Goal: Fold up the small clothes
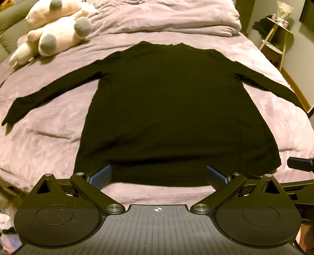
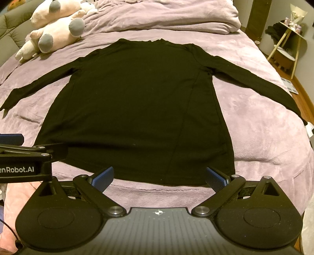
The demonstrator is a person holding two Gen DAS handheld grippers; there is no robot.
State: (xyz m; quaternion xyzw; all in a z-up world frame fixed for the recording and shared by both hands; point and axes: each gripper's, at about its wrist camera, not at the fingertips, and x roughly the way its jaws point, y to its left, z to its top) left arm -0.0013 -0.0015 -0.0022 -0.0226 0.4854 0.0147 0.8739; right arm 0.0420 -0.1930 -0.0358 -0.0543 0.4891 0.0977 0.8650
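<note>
A black long-sleeved shirt (image 1: 166, 109) lies flat on the purple bed cover (image 1: 49, 141), hem toward me, collar at the far end, both sleeves spread out to the sides. It also shows in the right wrist view (image 2: 133, 109). My left gripper (image 1: 158, 174) is open and empty, just above the hem near its middle. My right gripper (image 2: 159, 174) is open and empty, above the hem toward its right side. Each gripper shows at the edge of the other's view.
Plush toys (image 1: 58, 29) lie at the bed's far left. A bunched purple duvet (image 1: 166, 17) lies at the head of the bed. A small side table (image 2: 288, 45) stands right of the bed, beside the wooden floor (image 2: 302, 98).
</note>
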